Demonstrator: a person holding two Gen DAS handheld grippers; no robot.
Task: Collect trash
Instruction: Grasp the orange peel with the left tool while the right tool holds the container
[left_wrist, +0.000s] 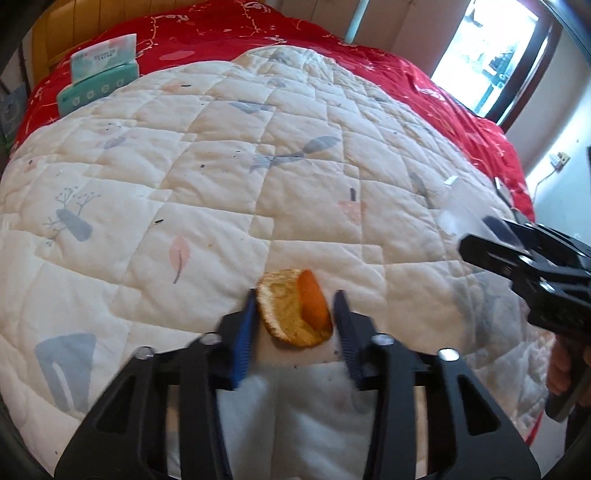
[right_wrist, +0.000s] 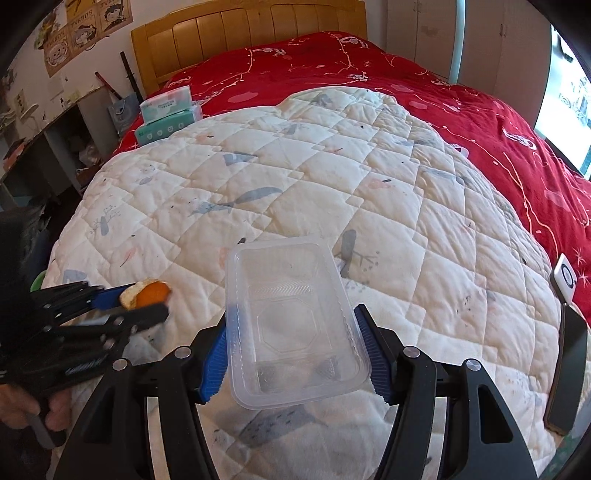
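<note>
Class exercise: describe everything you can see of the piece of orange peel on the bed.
The orange peel is one curled scrap, its pale, pithy inner side mostly up and a strip of bright orange skin along one edge. Its rim looks ragged and dried. It sits near the edge of the white quilt, between the blue pads of the left gripper, which close around it; contact is not clearly visible.

A bed with a wooden headboard (right_wrist: 236, 33) fills the room far ahead of the fingers, under a red blanket (right_wrist: 369, 66) and a cream quilt (right_wrist: 295, 166). A bright window (left_wrist: 487, 55) glows ahead right; posters (right_wrist: 85, 26) hang ahead left.
</note>
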